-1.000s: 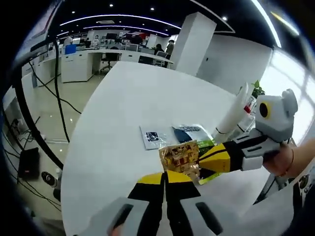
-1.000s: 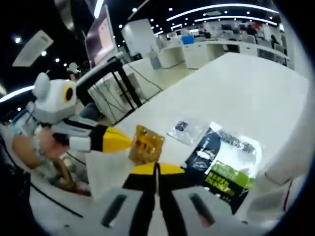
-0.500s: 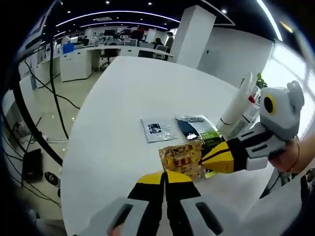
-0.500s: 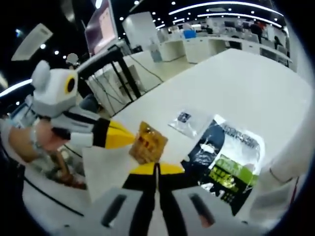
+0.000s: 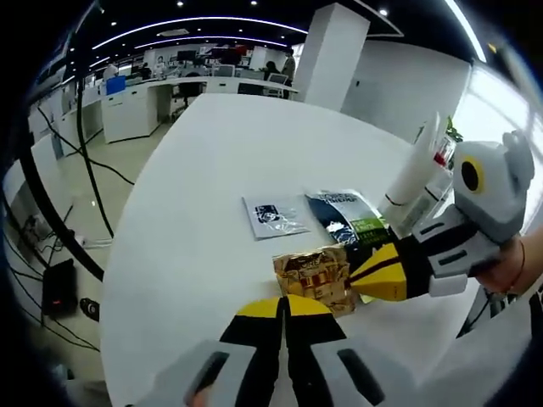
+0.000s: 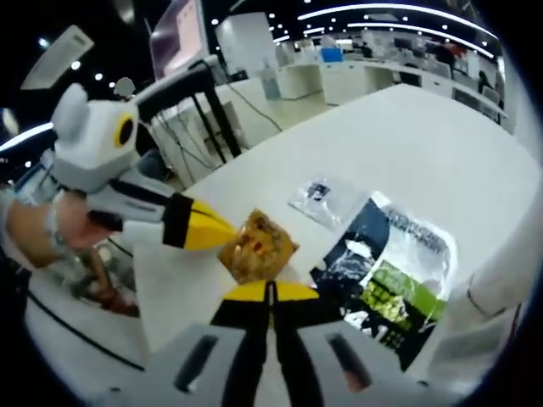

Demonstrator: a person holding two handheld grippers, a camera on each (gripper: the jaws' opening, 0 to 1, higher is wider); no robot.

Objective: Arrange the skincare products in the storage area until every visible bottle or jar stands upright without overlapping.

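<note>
Open-plan office.
Rows of white desks (image 5: 153, 102), a white column (image 5: 327, 55), curved ceiling light strips (image 5: 195, 21), floor cables (image 5: 93, 161).

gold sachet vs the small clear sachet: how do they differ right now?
The gold sachet is opaque, shiny and crinkled; the small clear sachet is see-through with a small dark label. The gold sachet sits between both claws, the left claw and the right claw, each shut on an edge of it; the clear sachet lies flat and untouched farther out on the white table. Both are small flat packets.
</note>
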